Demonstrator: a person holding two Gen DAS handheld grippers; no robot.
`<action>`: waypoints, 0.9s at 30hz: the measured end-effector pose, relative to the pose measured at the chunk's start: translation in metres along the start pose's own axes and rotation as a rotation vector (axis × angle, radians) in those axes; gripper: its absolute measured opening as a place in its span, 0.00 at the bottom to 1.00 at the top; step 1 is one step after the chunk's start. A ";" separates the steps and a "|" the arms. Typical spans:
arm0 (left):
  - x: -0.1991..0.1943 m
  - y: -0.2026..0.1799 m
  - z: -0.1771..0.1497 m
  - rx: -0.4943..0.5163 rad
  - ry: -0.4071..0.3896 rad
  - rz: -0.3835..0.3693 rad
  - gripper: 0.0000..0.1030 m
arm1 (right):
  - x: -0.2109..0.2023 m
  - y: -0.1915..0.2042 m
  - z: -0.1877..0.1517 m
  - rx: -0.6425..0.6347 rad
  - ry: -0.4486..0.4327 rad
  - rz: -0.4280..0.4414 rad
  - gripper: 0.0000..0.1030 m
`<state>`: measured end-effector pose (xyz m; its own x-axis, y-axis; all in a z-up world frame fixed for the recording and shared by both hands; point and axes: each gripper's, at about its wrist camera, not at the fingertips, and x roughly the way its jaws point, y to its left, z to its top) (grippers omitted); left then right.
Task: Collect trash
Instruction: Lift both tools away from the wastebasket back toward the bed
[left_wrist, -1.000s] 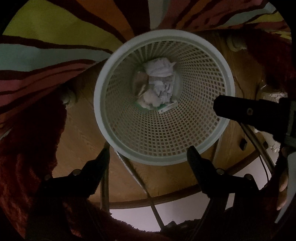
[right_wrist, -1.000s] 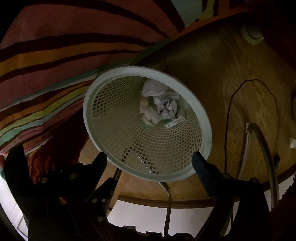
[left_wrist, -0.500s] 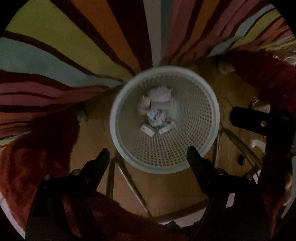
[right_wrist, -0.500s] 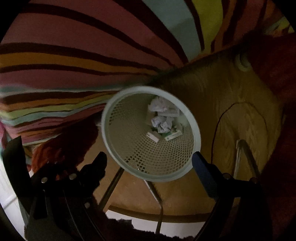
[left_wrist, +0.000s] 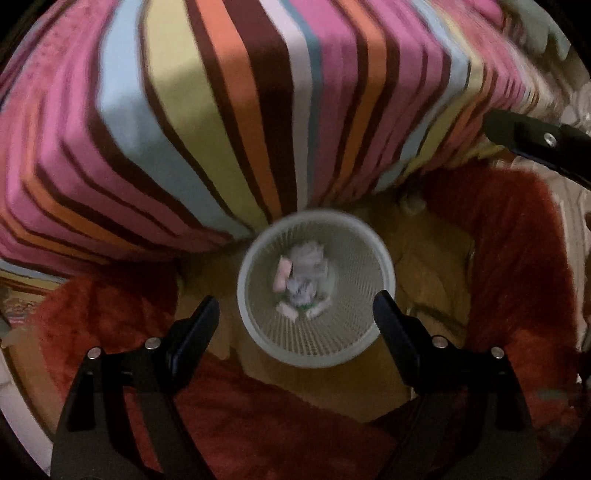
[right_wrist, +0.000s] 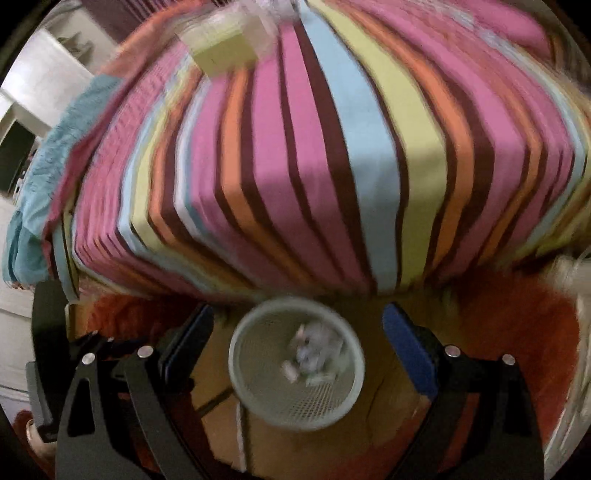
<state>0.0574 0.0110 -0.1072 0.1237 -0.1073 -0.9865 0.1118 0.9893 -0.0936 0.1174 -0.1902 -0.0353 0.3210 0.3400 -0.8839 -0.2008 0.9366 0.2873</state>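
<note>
A white mesh waste basket (left_wrist: 354, 332) stands on the wooden floor below me; it also shows in the right wrist view (right_wrist: 258, 398). Crumpled white paper (left_wrist: 306, 277) and a pink scrap lie at its bottom, and the paper shows in the right wrist view (right_wrist: 314, 350) too. My left gripper (left_wrist: 295, 314) is open and empty, high above the basket. My right gripper (right_wrist: 297, 325) is open and empty, also high above it. One finger of the right gripper (left_wrist: 535, 142) shows at the upper right of the left wrist view.
A table under a striped cloth (left_wrist: 221, 129) fills the space beyond the basket, as in the right wrist view (right_wrist: 314, 166). A yellow-green box (right_wrist: 221, 51) sits on it at the far side. A red shaggy rug (left_wrist: 258, 424) surrounds the floor patch.
Both grippers have risen well above the basket, which now looks much smaller. The striped tabletop has come into view. Both stay open.
</note>
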 end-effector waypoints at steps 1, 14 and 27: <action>-0.009 0.001 0.002 -0.011 -0.035 0.005 0.81 | -0.002 0.003 0.005 -0.015 -0.026 -0.003 0.86; -0.090 0.059 0.099 -0.105 -0.363 0.042 0.81 | -0.015 0.020 0.088 -0.285 -0.240 0.023 0.86; -0.107 0.126 0.218 -0.207 -0.418 0.017 0.81 | 0.021 0.036 0.158 -0.477 -0.171 0.072 0.86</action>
<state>0.2735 0.1253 0.0164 0.5156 -0.0794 -0.8531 -0.0876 0.9856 -0.1447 0.2627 -0.1358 0.0151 0.4300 0.4484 -0.7836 -0.6154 0.7807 0.1090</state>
